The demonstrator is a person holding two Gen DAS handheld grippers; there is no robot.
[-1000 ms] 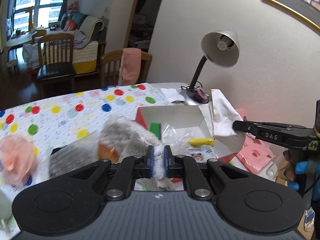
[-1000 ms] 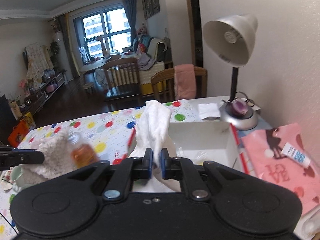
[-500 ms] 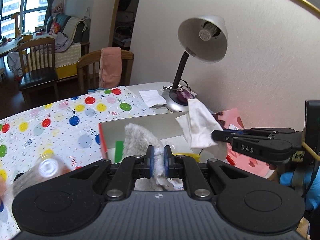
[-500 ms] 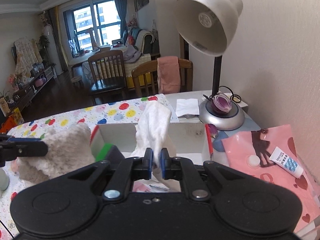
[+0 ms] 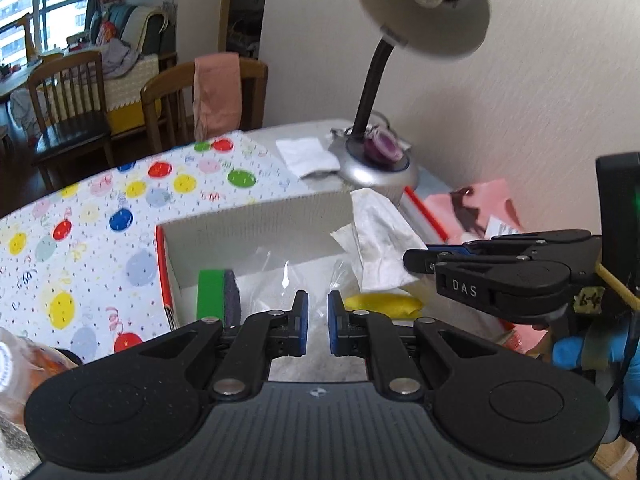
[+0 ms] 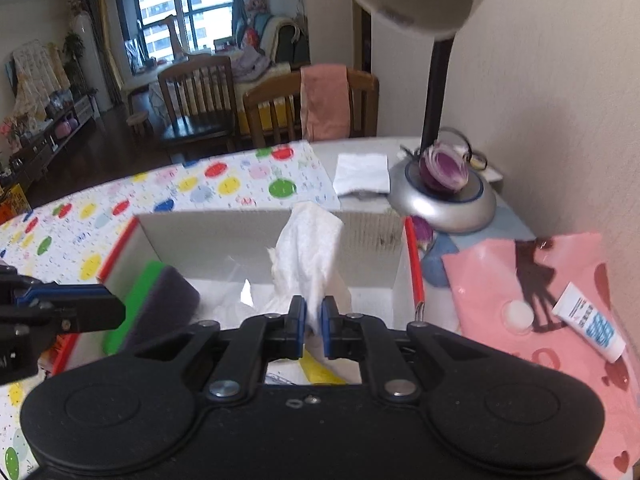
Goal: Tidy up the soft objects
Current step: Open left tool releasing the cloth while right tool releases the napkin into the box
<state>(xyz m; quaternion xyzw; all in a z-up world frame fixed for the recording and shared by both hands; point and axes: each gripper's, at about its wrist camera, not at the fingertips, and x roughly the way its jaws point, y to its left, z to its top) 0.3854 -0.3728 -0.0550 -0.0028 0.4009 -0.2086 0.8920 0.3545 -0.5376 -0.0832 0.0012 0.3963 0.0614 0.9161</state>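
The right gripper (image 6: pixel 313 322) pinches a white cloth (image 6: pixel 310 256) over the open box (image 6: pixel 240 232); dropping it in looks next. The left gripper (image 5: pixel 317 322), narrowly parted and empty, hangs above the box.

A silver desk lamp (image 6: pixel 440 196) is standing against the wall, with a purple onion half (image 6: pixel 446 168) resting on its base and a folded white paper (image 6: pixel 362 173) lying just beside it. A pink heart-print bag (image 6: pixel 560 320) is lying to the right, carrying a small white tube (image 6: pixel 590 328). A polka-dot tablecloth (image 5: pixel 80 240) is covering the table, and a pink towel (image 6: pixel 325 102) is hanging over a wooden chair (image 6: pixel 360 100) behind.
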